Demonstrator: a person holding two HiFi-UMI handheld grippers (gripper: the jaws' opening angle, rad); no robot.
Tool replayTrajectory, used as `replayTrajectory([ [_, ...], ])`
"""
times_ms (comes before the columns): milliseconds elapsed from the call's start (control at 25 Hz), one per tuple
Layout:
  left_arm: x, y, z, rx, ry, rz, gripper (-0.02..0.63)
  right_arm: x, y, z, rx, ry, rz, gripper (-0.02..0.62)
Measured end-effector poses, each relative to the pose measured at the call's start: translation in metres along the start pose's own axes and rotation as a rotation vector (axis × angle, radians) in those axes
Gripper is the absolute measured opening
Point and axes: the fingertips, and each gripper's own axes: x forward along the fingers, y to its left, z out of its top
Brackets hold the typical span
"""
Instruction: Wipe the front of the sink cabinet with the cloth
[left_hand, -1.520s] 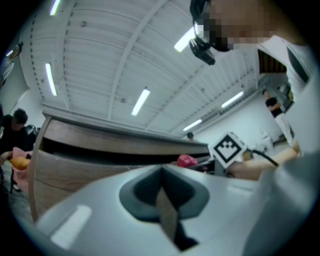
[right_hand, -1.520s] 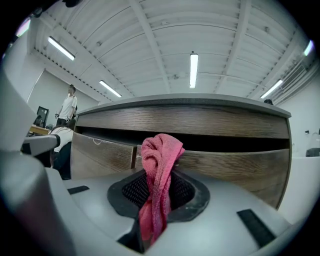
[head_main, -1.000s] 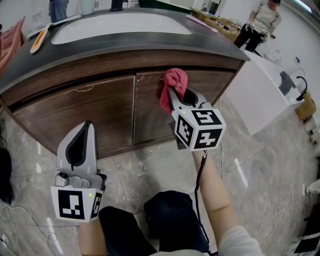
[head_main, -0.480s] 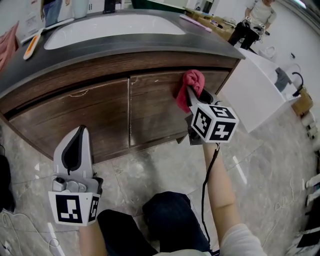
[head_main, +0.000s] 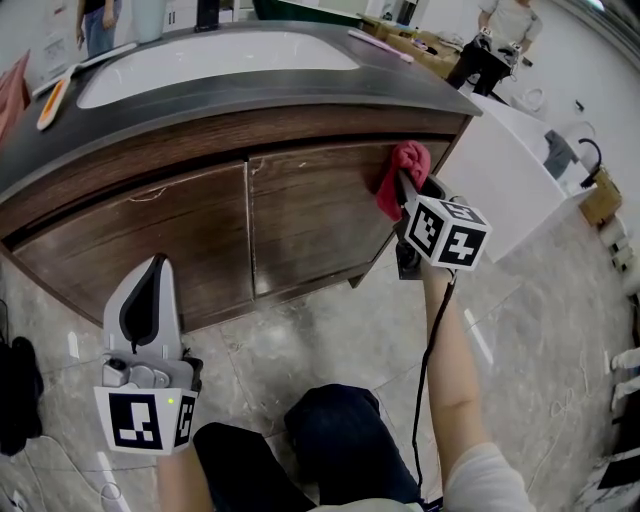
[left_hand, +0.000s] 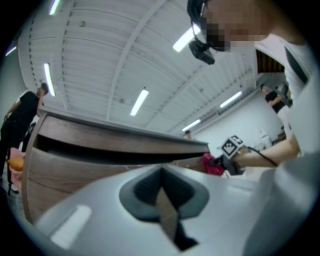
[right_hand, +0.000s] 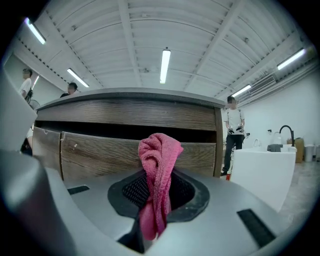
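It looks mid-wipe: the right tongs (head_main: 403, 188) pinch the pink cloth (head_main: 402, 160) against the cabinet front (head_main: 300, 215) at upper right, the left tongs (head_main: 157, 265) are clenched empty, and next probably comes a rub leftwards.

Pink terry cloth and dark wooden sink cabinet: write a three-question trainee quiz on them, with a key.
1. True or false: the right gripper is shut on the pink terry cloth.
2. At which part of the dark wooden sink cabinet is the cloth held? A: the left door. B: the upper right of the right door. C: the bottom edge by the floor.
3. Fill in: the left gripper has its jaws together and holds ____.

Key: 1 true; 2 B; 3 nothing.
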Motion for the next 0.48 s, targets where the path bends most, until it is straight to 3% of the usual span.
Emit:
replayTrajectory([
  [480,0.007,-0.004,-0.003,0.004,0.002,-0.004,0.005,0.007,-0.073,-0.003,-0.027,0.028,-0.138,0.075],
])
